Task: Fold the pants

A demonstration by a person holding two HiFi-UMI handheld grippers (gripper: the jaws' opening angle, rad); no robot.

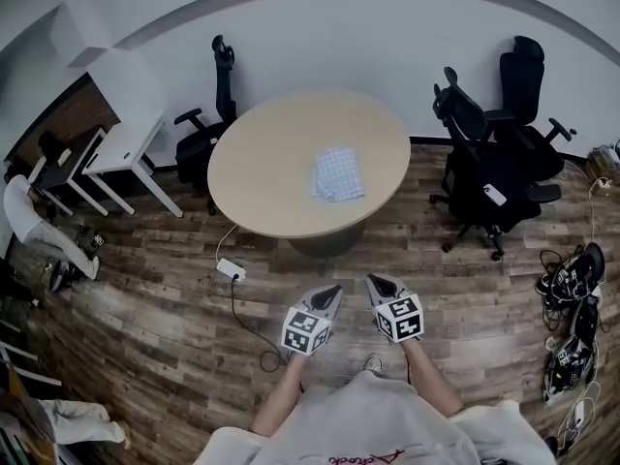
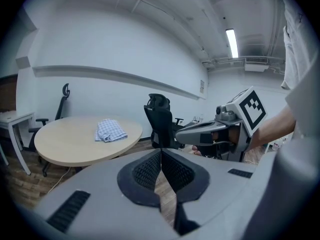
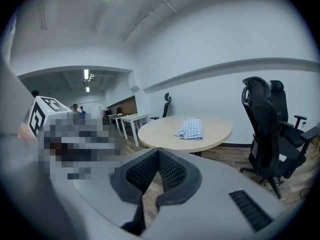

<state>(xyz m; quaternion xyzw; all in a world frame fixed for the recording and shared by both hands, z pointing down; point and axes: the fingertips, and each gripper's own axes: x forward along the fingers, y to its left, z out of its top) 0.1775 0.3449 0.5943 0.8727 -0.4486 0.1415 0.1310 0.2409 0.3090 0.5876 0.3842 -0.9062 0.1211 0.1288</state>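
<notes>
The blue-and-white checked pants point(image 1: 337, 173) lie folded into a small stack on the round beige table point(image 1: 262, 177), right of its middle; the same pants point(image 2: 110, 130) show in the left gripper view and the pants point(image 3: 190, 128) in the right gripper view. My left gripper point(image 1: 330, 292) and right gripper point(image 1: 376, 283) hang side by side over the wooden floor, well short of the table's near edge. Both are shut with their tips touching and nothing between them. From the left gripper view point(image 2: 161, 152) the right gripper point(image 2: 186, 132) shows at the right.
Black office chairs point(image 1: 489, 153) stand right of the table, another chair point(image 1: 208, 124) at its far left. White desks point(image 1: 121, 148) stand at the left. A white power strip point(image 1: 231, 269) with a cable lies on the floor near the table's foot. Shoes and cables point(image 1: 572, 308) sit at the right edge.
</notes>
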